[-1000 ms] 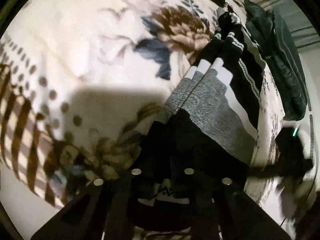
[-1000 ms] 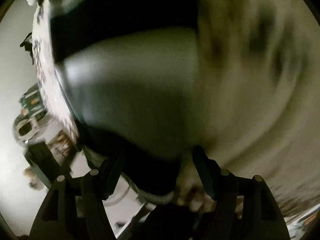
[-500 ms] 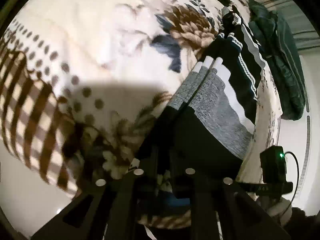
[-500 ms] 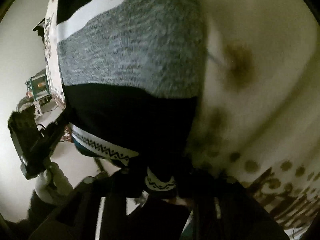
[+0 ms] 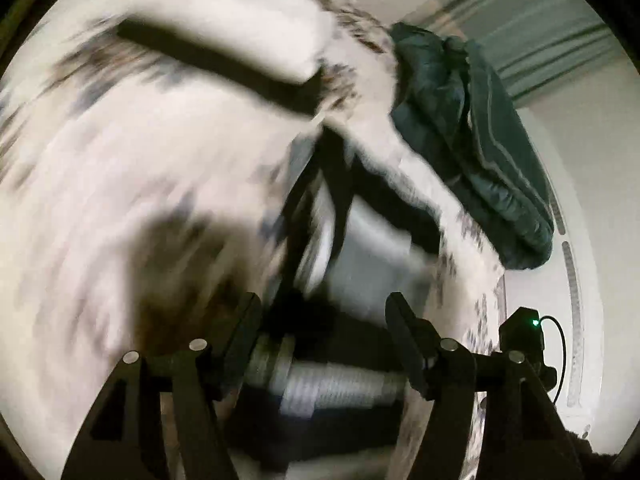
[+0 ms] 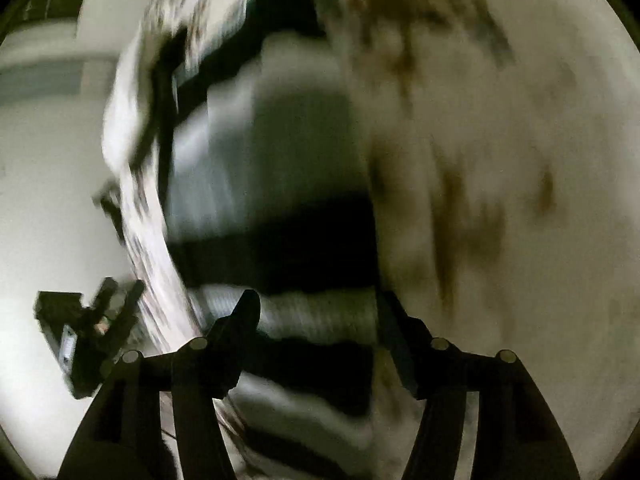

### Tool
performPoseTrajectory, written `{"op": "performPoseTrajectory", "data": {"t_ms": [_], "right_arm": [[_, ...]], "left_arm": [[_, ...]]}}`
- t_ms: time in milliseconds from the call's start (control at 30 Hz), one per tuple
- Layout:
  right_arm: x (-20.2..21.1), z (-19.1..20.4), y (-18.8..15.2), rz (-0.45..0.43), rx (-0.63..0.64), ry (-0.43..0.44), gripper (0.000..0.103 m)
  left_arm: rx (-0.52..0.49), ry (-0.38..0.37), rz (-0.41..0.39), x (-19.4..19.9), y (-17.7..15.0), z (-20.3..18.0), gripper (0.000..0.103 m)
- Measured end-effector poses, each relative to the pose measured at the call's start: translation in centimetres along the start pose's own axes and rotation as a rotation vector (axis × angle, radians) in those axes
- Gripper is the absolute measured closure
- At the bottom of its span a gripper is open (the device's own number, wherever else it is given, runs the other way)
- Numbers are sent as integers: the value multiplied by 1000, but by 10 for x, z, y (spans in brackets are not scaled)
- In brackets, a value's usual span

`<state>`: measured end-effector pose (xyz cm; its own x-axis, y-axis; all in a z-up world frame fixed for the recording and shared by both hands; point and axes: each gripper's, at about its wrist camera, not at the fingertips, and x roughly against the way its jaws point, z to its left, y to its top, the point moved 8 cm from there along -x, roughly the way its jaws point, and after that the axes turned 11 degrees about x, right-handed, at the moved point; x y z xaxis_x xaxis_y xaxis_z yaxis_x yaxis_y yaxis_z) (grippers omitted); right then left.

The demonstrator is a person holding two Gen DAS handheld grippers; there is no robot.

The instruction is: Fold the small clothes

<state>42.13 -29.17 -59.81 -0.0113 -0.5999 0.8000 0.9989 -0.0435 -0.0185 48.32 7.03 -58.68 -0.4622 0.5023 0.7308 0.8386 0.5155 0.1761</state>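
Floral bedspread (image 5: 120,208) carries the striped sweater (image 5: 372,240), long axis running away from both cameras; left gripper (image 5: 322,320) and right gripper (image 6: 316,312) hover over its near hem, jaws released

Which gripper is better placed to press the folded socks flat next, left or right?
Probably right gripper: open, with the striped socks spread squarely ahead. The left gripper is open too, seeing them more edge-on.
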Motion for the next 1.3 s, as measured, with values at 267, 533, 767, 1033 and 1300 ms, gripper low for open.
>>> {"op": "performPoseTrajectory", "data": {"t_ms": [267, 533, 767, 1033, 1300], "right_arm": [[0, -21, 171, -198, -163, 46, 40], [-26, 14, 227, -261, -89, 8, 98], [-56, 15, 222, -126, -93, -64, 81], [13, 36, 92, -85, -99, 73, 39], [-5, 31, -118, 235, -102, 11, 39]], "left_arm": [[-89, 7, 123, -133, 104, -28, 72], [-52, -33, 53, -117, 132, -9, 99], [-41, -38, 150, -118, 128, 1, 86], [-117, 35, 146, -43, 45, 11, 52], [-116, 130, 285, 6, -125, 44, 52]]}}
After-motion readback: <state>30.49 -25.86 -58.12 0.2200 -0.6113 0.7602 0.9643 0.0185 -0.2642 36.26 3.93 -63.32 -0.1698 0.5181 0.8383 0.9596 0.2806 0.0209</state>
